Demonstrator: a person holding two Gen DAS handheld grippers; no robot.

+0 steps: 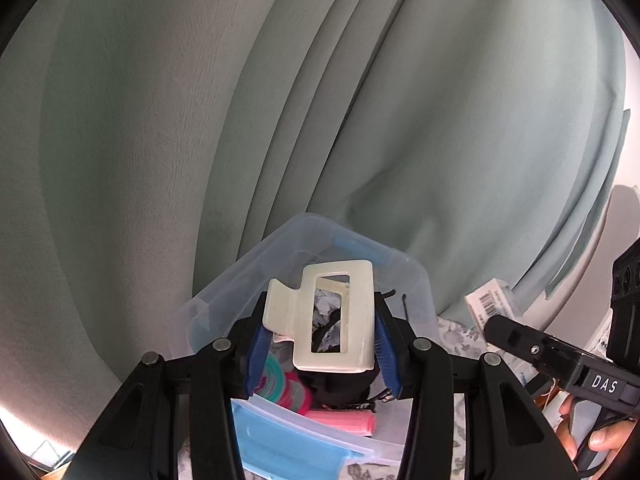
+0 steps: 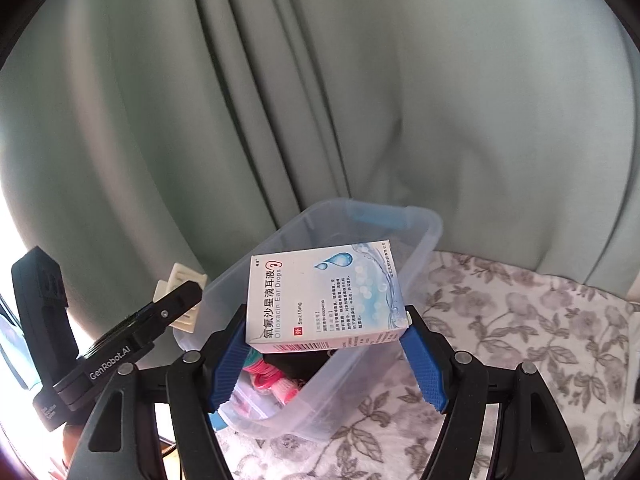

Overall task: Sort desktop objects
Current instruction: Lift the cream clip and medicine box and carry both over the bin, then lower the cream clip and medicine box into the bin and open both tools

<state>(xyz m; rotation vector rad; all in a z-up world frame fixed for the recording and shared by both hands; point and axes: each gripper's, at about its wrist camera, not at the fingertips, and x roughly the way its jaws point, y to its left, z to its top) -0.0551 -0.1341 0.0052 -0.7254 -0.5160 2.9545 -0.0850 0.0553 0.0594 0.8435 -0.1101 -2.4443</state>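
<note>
- Left wrist view: my left gripper [image 1: 320, 344] is closed partway on a cream hair claw clip [image 1: 332, 320], its blue pads pressing the clip's two sides at lower centre of the frame.
- The clip hangs over the clear plastic bin [image 1: 224, 288], which fills the lower middle of the picture in front of the grey-green curtain [image 1: 160, 120].
- Already in the bin: pink and teal hair ties [image 1: 284, 390], a pink roller [image 1: 340, 422] and something dark I cannot make out (under the clip).
- A blue lid [image 1: 280, 440] lies at the bottom of the frame, just beside the bin.
- Right wrist view: my right gripper [image 2: 328, 344] stands wide, clamped on an ear drops box [image 2: 320, 296] at centre frame, pads on its short ends.
- The box also sits above the bin's opening, with the floral cloth [image 2: 520, 340] spreading to the lower right.
- My reading: sorting is well along. Several small things are binned, and both held items look ready to drop in.
- Still to do: release the clip and the box; whether more clutter waits outside these frames I cannot tell.
</note>
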